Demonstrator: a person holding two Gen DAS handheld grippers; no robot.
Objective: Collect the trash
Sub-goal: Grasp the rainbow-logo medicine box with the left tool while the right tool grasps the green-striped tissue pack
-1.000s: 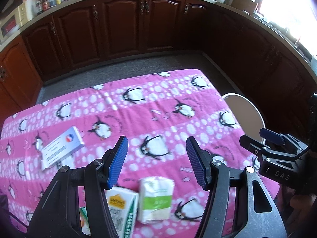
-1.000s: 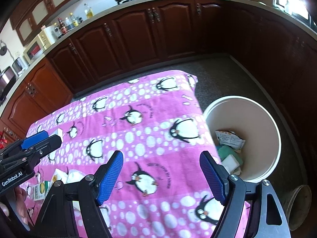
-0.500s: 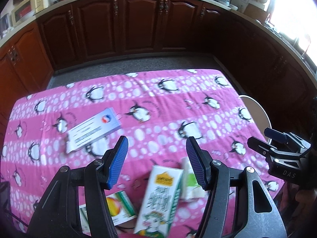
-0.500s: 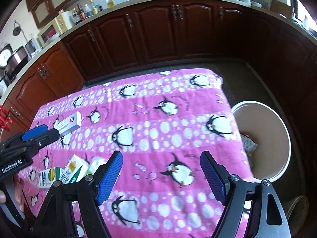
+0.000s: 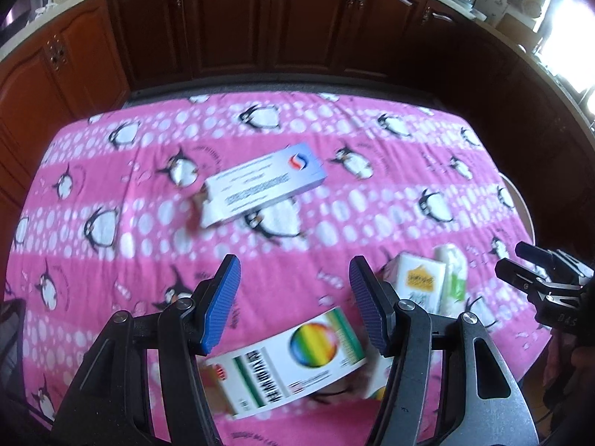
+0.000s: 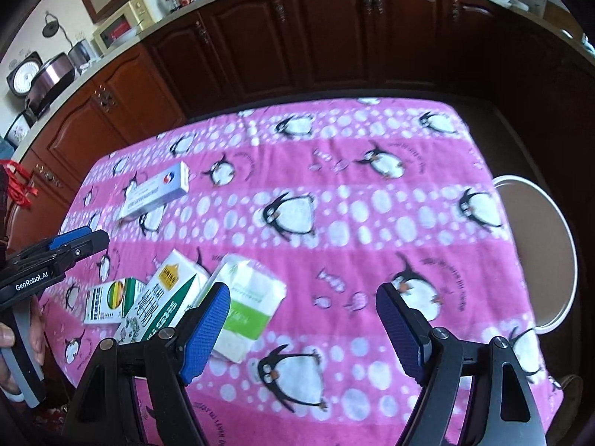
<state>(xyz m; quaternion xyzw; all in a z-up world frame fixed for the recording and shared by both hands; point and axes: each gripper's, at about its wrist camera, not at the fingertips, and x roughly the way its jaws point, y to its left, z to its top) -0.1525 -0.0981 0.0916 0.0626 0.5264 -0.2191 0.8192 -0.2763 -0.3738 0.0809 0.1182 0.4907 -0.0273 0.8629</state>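
Your right gripper (image 6: pixel 301 330) hangs with jaws apart, nothing between, over the pink penguin cloth (image 6: pixel 334 200). Lower left: tissue pack (image 6: pixel 253 304), milk carton (image 6: pixel 167 297), rainbow box (image 6: pixel 111 297). White bin (image 6: pixel 557 245) at right edge.

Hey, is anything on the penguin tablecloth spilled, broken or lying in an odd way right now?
Nothing looks spilled or broken. Four packages lie loose and askew on the tablecloth: the carton overlaps the rainbow box and touches the tissue pack; the white-and-blue box lies apart.
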